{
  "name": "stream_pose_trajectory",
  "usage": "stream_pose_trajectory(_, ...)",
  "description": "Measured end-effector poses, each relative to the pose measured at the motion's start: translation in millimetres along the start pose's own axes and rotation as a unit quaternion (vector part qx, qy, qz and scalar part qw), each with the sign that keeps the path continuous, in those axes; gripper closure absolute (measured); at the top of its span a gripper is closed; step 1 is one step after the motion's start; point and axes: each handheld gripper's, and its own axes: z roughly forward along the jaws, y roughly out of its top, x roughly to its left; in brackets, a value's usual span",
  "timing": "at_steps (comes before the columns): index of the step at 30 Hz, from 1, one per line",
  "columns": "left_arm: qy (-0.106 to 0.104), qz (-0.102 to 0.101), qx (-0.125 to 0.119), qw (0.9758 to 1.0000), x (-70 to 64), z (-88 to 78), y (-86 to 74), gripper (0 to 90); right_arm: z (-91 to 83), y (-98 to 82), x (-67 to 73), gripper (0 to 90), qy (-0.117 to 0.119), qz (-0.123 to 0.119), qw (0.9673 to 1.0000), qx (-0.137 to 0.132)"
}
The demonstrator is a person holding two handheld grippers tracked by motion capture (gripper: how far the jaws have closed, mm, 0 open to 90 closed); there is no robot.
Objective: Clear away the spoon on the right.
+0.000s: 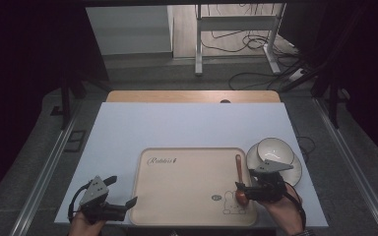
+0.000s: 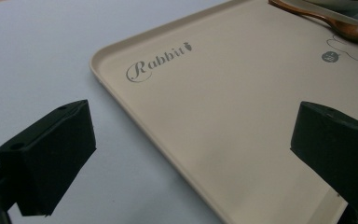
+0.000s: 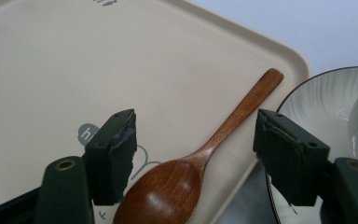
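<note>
A beige tray (image 1: 187, 182) printed with "Rabbit" lies on the white table top (image 1: 177, 128). Along the tray's right edge rests a brown wooden spoon (image 1: 238, 169), bowl end toward me. My right gripper (image 1: 243, 189) hovers over that bowl end. In the right gripper view the spoon (image 3: 205, 149) lies flat on the tray (image 3: 74, 60) between the jaws of my right gripper (image 3: 198, 135), and neither pad touches it. My left gripper (image 1: 123, 190) sits at the tray's near left corner, open and empty. The left gripper view shows the left gripper (image 2: 193, 135) over the tray (image 2: 223, 102), with the spoon (image 2: 349, 30) far off.
A white bowl (image 1: 274, 150) stands on a white plate (image 1: 295, 174) just right of the tray, close behind my right gripper; its dark rim (image 3: 307, 79) shows in the right gripper view. A wooden strip (image 1: 192, 96) runs along the table's far edge.
</note>
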Motion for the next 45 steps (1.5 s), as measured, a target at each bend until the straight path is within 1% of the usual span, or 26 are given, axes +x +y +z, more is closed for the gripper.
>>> stream_pose_trajectory(6,0.0,0.0,0.0,1.0,0.0,-0.1,0.0,0.0,-3.4,-3.3,0.5,26.6,-0.004,-0.006,1.0,-0.005)
stream_pose_trajectory(17,0.0,0.0,0.0,1.0,0.1,-0.1,-0.1,0.0,-11.0,-7.3,1.5,16.6,-0.009,-0.012,0.9996,-0.025)
stream_pose_trajectory(29,0.001,0.0,0.001,1.0,0.0,0.0,-0.1,0.0,-19.6,-13.9,2.7,11.2,-0.016,-0.019,0.9989,-0.039)
stream_pose_trajectory(36,0.001,-0.001,0.001,1.0,0.1,0.1,-0.1,0.0,-24.5,-19.5,1.7,8.6,-0.021,-0.018,0.9987,-0.044)
stream_pose_trajectory(41,0.001,-0.001,0.002,1.0,0.1,0.2,0.0,0.0,-27.8,-24.9,0.8,4.0,-0.021,-0.011,0.9986,-0.048)
stream_pose_trajectory(45,0.001,-0.001,0.002,1.0,0.1,0.3,0.0,0.0,-30.9,-29.9,0.7,1.1,-0.025,-0.01,0.9983,-0.051)
